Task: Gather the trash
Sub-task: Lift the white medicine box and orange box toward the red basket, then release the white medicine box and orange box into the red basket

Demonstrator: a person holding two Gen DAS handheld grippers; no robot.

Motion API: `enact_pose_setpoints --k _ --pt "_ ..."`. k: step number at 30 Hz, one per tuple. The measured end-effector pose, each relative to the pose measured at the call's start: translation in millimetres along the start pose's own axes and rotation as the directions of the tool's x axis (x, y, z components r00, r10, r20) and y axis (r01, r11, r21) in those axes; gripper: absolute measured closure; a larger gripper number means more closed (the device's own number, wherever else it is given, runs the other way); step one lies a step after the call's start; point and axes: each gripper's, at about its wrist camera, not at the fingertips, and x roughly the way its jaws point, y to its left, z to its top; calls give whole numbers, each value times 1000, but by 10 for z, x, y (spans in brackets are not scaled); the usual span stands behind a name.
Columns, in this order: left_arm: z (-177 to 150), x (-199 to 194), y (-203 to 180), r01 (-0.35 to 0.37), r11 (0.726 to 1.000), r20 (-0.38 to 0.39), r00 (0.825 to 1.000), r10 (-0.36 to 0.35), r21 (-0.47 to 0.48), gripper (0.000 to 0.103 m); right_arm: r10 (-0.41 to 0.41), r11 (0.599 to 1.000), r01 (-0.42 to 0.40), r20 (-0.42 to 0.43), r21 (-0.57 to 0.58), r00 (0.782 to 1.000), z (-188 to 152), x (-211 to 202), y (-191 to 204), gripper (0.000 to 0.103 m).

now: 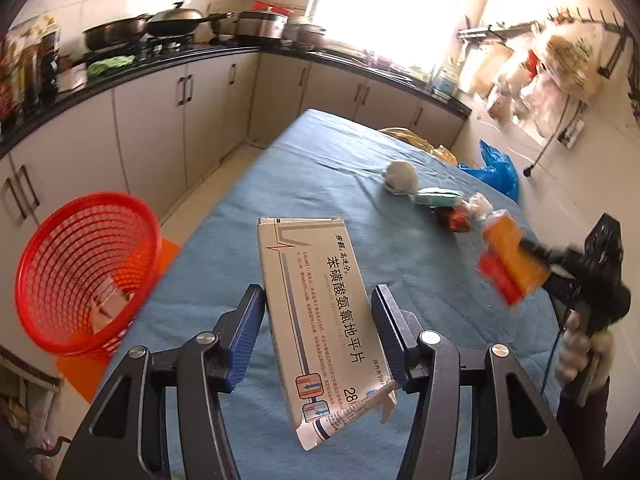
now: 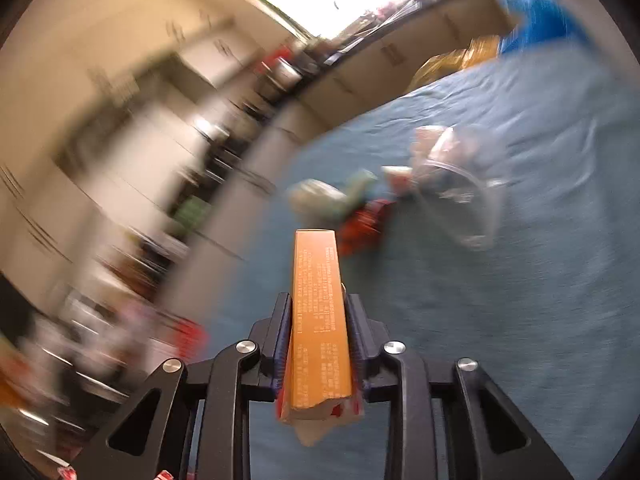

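Note:
A white medicine box (image 1: 324,328) with Chinese print lies between the fingers of my left gripper (image 1: 318,300); the jaws stand wide apart and do not press it. My right gripper (image 2: 318,308) is shut on an orange and red box (image 2: 318,320), held above the blue-covered table; it also shows at the right of the left wrist view (image 1: 510,260). A red mesh basket (image 1: 86,272) stands left of the table with a small box inside. More trash lies in a pile on the cloth: a white ball (image 1: 400,176), a green wrapper (image 1: 436,196), a red wrapper (image 1: 452,218).
The table has a blue cloth (image 1: 320,184). A clear plastic cup (image 2: 460,184) lies by the pile. Blue (image 1: 496,168) and yellow (image 1: 420,140) plastic bags sit at the table's far end. Kitchen cabinets and a counter with pans (image 1: 160,28) run along the left and back.

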Motion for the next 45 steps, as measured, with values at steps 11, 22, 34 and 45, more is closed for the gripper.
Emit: enact_pose_setpoints --k 11,22,34,45 --pt "-108 -200 288 8 999 33 999 -7 -37 49 -345 889 326 -1 -321 939 -91 214 612 33" --pt "-188 -293 532 3 997 38 999 -1 -71 49 -483 837 398 -164 -376 860 158 775 341 29" --pt "-205 -311 673 -5 996 47 999 9 -90 49 -458 838 428 -8 -339 889 277 367 710 52" --pt "-54 -465 1288 -137 984 87 985 148 -118 49 -180 917 128 -105 -377 978 -94 715 1815 52"
